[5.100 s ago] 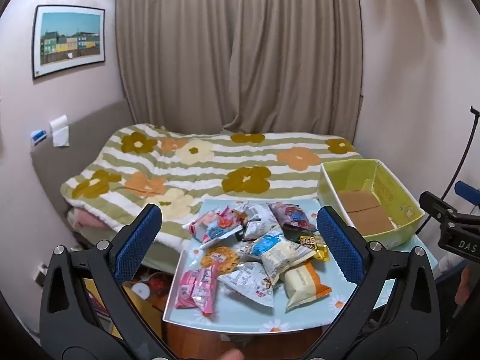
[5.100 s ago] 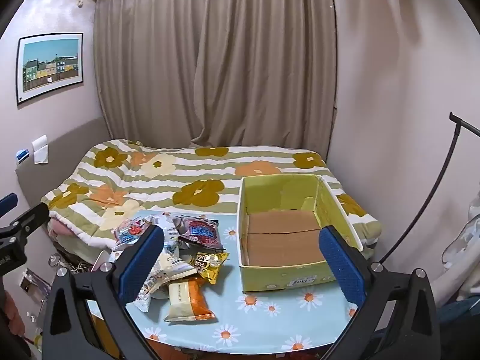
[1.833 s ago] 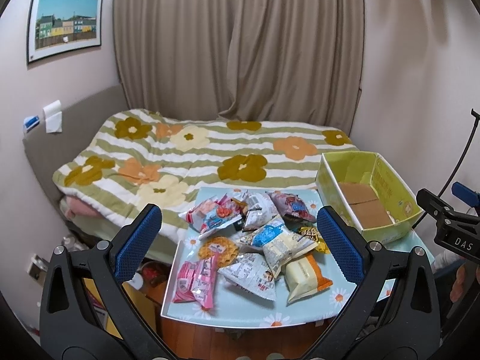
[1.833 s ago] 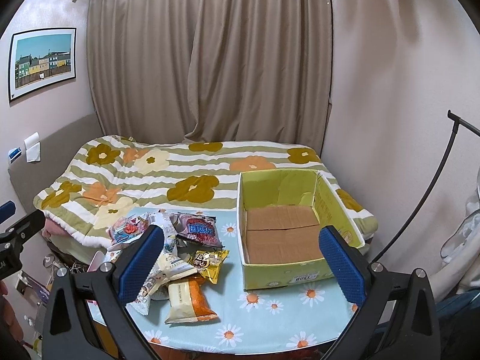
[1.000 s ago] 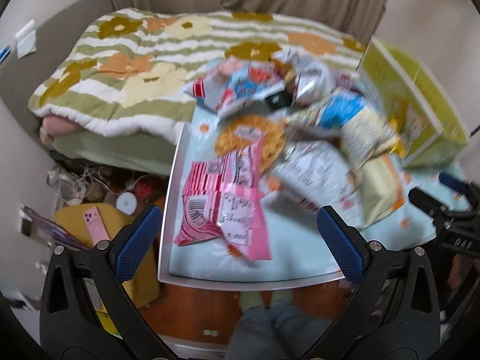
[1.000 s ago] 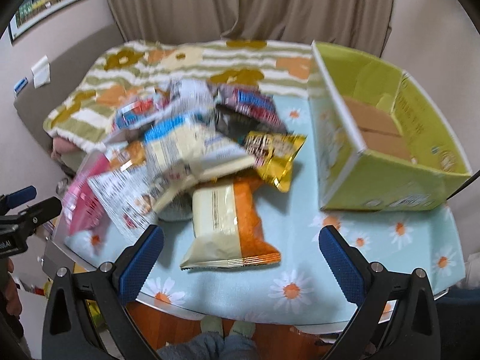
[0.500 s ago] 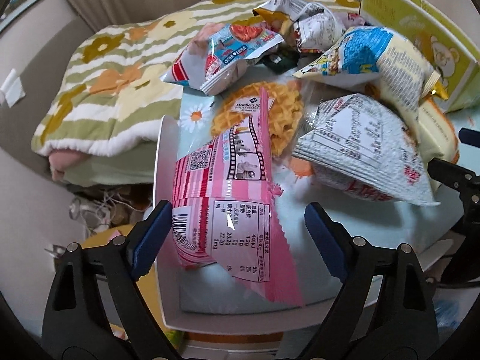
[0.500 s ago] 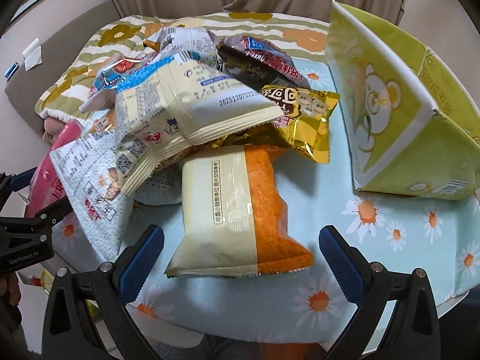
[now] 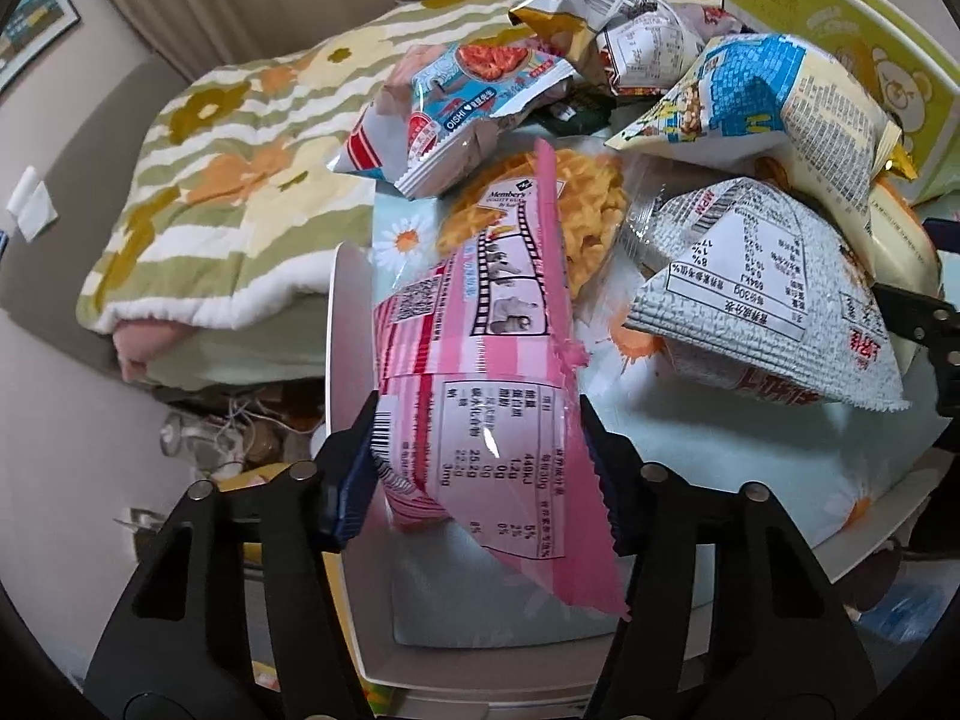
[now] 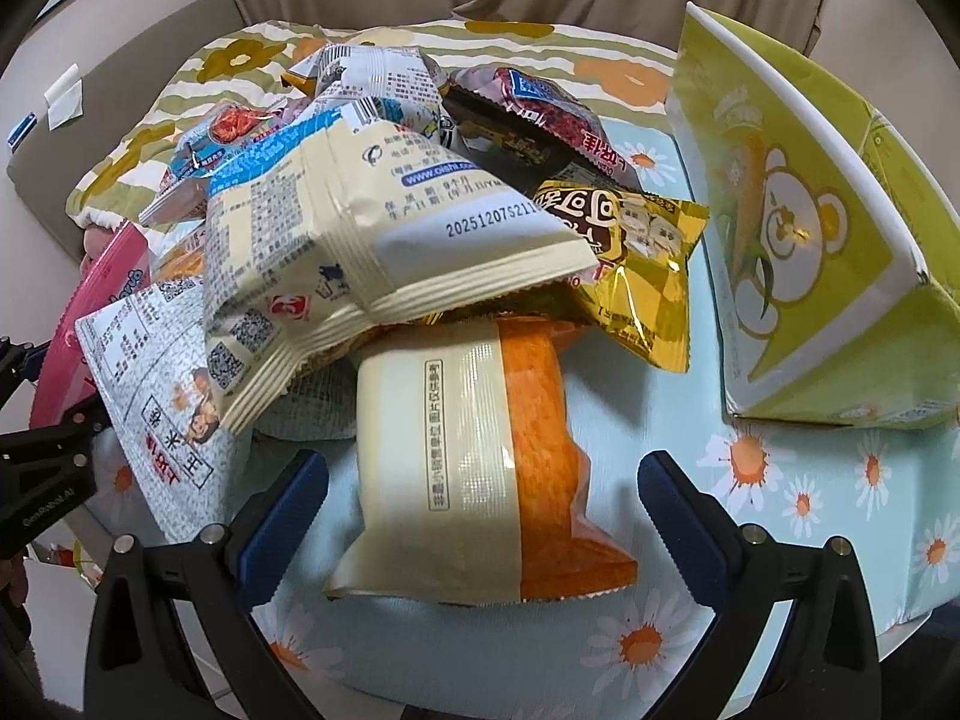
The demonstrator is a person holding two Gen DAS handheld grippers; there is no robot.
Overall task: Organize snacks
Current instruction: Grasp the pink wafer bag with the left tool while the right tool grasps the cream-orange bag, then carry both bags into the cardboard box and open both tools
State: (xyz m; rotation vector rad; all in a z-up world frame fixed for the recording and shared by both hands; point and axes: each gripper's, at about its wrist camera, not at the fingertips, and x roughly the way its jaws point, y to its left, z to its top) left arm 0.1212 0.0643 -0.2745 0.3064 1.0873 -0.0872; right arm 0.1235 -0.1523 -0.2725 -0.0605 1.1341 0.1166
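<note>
A heap of snack bags lies on the daisy-print table (image 10: 798,540). My left gripper (image 9: 480,468) has closed on the near end of a pink striped packet (image 9: 480,396), its blue pads pressing both sides. My right gripper (image 10: 483,516) is open, its fingers on either side of a cream and orange bag (image 10: 474,468) without touching it. A yellow-green cardboard box (image 10: 804,228) with a bear print stands at the right of the table. Behind lie a cream and blue bag (image 10: 336,222), a gold bag (image 10: 630,252) and a white grainy bag (image 9: 762,294).
A bed with a flowered striped quilt (image 9: 228,192) runs behind the table. The table's left edge (image 9: 345,360) drops to a floor cluttered with cables and small items. Curtains hang at the back. The left gripper's body (image 10: 42,468) shows at the left of the right wrist view.
Both grippers have come down from a high view of the room to the table. The left jaws have narrowed onto the pink packet. The right gripper has moved closer to the cream and orange bag.
</note>
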